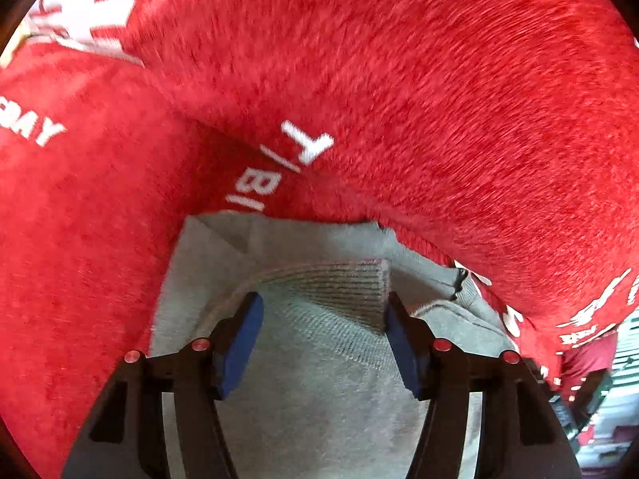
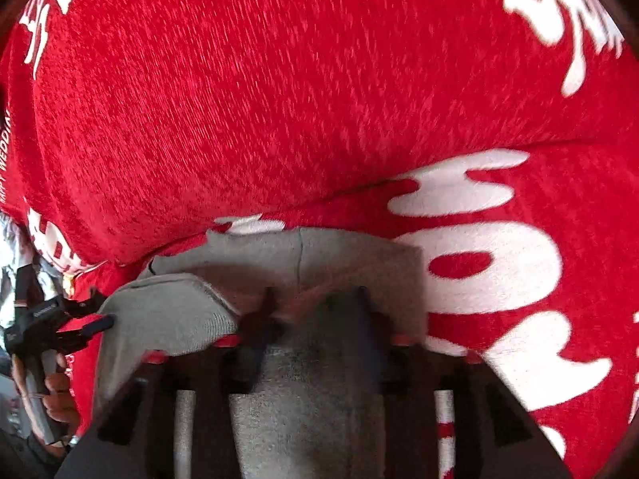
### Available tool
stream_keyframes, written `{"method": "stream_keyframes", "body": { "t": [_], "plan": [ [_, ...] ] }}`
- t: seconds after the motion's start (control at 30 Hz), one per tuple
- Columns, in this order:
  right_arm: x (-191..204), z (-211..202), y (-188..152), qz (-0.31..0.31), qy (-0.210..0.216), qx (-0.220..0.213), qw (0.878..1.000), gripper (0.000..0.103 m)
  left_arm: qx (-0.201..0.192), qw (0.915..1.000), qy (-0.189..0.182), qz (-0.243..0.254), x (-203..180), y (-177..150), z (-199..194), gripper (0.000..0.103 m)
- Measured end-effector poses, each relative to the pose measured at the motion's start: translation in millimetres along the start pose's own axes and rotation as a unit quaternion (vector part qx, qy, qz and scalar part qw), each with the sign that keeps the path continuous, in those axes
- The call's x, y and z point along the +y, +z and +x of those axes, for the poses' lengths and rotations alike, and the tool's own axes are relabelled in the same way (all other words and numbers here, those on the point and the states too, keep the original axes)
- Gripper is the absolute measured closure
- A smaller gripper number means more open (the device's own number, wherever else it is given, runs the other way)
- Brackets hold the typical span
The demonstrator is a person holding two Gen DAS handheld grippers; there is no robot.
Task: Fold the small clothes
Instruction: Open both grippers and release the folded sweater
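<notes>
On the red cloth (image 1: 439,80), the left gripper (image 1: 321,343) gapes over the grey garment (image 1: 319,391); the right gripper (image 2: 315,319) is blurred, grip unclear. Closing shallowly could lose the ribbed cuff (image 1: 343,283).

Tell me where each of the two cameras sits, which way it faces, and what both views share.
Left wrist: on the left gripper, looking forward along its open blue-padded fingers onto the grey garment lying on the red printed cloth.
Right wrist: on the right gripper, blurred, over the same grey garment; the left gripper and the person's hand show at the left edge.
Shared: grey garment, red printed cloth.
</notes>
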State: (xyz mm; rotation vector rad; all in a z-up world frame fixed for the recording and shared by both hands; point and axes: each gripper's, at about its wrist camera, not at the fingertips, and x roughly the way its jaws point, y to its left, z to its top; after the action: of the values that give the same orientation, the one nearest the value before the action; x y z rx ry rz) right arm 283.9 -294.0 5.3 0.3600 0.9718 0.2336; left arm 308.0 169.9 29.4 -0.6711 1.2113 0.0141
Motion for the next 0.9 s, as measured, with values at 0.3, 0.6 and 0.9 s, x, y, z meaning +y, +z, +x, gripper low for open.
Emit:
{"method": "stream_keyframes", "body": {
  "t": [0.3,0.6,0.9],
  "plan": [
    [58,-39,-22,-0.133,-0.015,-0.035,0.99,0.033,-0.075,0.9753,0.073,0.194,-57,-59,-39,0.041],
    [86,26,-37,-0.199,-0.075,0.058,0.975,0.033,-0.032,0.953,0.14,0.267,-76,-75,30,0.039],
    [54,50,-25,-0.169,-0.106,0.044,0.979,0.027,-0.047,0.9662,0.144,0.209,-57,-45,37,0.019]
  ]
}}
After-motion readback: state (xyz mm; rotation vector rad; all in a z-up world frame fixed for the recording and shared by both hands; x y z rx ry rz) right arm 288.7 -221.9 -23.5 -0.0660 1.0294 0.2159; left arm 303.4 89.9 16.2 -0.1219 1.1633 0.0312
